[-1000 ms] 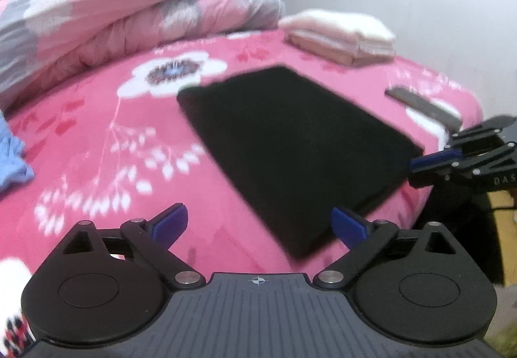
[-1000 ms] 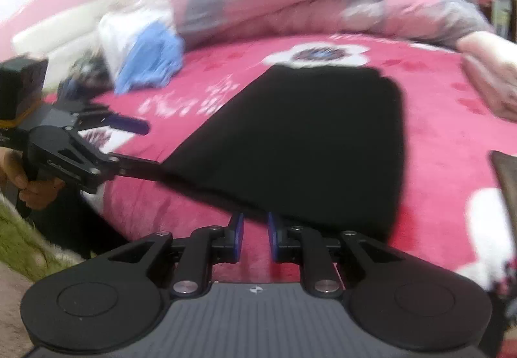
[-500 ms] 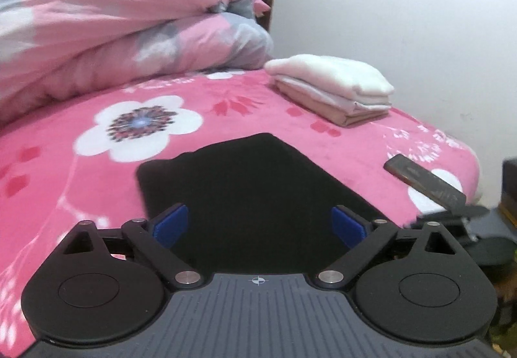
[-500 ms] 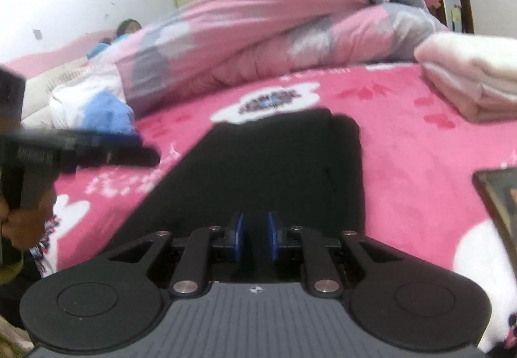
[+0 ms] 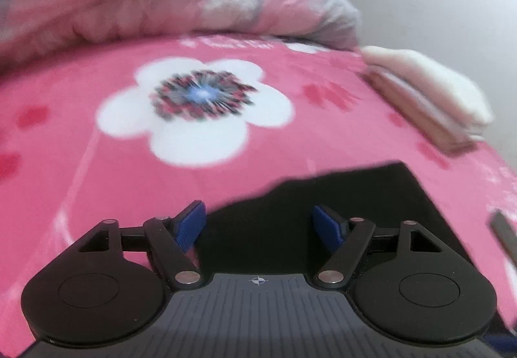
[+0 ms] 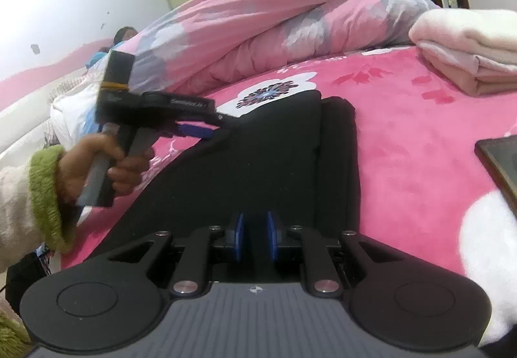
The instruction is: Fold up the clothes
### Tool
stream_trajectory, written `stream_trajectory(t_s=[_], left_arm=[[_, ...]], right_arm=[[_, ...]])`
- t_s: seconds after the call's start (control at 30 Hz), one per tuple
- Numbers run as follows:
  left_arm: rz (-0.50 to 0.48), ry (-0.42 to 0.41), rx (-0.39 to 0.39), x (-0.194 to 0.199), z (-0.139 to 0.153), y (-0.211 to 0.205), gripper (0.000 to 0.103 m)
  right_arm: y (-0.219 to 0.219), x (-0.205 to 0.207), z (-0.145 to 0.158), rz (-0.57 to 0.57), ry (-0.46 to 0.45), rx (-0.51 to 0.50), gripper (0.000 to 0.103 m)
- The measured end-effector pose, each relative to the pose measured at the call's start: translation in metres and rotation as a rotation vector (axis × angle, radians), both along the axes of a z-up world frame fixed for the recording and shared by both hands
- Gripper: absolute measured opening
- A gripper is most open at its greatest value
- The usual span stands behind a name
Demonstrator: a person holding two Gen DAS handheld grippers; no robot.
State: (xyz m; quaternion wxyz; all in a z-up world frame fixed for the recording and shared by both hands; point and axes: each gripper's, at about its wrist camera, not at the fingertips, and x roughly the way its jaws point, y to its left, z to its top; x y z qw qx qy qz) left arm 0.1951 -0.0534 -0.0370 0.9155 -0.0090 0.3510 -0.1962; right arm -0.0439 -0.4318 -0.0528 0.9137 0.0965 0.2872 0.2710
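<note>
Swung over the black garment [image 5: 323, 196], left gripper [image 5: 258, 225] closing; right gripper [image 6: 255, 238] clamps its edge.

Indoor light, soft, even; source not visible. No hard shadows, no glare. Left wrist view: heavy motion blur across bedspread [image 5: 97, 164], flower print smeared, folded towels [image 5: 429, 92] streaked. Right wrist view: sharper; hand [image 6: 97, 164] slightly blurred. Black garment [image 6: 274, 157] reads as flat dark mass, folds barely visible. Fisheye bending strong at edges, dark corners in both views.
</note>
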Motion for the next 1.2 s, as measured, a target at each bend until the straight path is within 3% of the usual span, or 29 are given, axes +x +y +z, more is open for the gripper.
stream_trajectory(t_s=[0.13, 0.27, 0.4, 0.53, 0.7, 0.97, 1.1, 1.2], left_arm=[[-0.053, -0.069, 0.032, -0.003, 0.018, -0.021, 0.082], [-0.161, -0.110, 0.152, -0.006, 0.014, -0.064, 0.084], [-0.199, -0.074, 0.228, 0.015, -0.005, -0.098, 0.086], [-0.105, -0.078, 0.215, 0.040, 0.005, -0.104, 0.087], [-0.043, -0.113, 0.145, 0.033, 0.048, -0.073, 0.089], [-0.009, -0.098, 0.133, -0.040, 0.097, 0.014, 0.094], [0.012, -0.194, 0.226, -0.082, 0.134, 0.045, 0.094], [0.059, -0.297, 0.341, -0.107, 0.190, 0.080, 0.095]], right_arm=[[0.000, -0.001, 0.000, -0.002, 0.001, 0.004, 0.017], [0.000, -0.002, 0.000, 0.000, 0.000, 0.001, 0.017], [-0.001, -0.002, 0.000, -0.002, 0.000, 0.005, 0.017], [-0.001, -0.001, 0.000, -0.007, 0.006, 0.013, 0.017], [0.001, -0.003, 0.001, -0.013, 0.006, 0.004, 0.017], [0.000, 0.002, 0.022, -0.007, -0.039, 0.020, 0.017], [-0.001, 0.010, 0.026, -0.014, -0.052, 0.040, 0.017], [-0.004, 0.011, 0.020, -0.053, -0.030, 0.019, 0.017]])
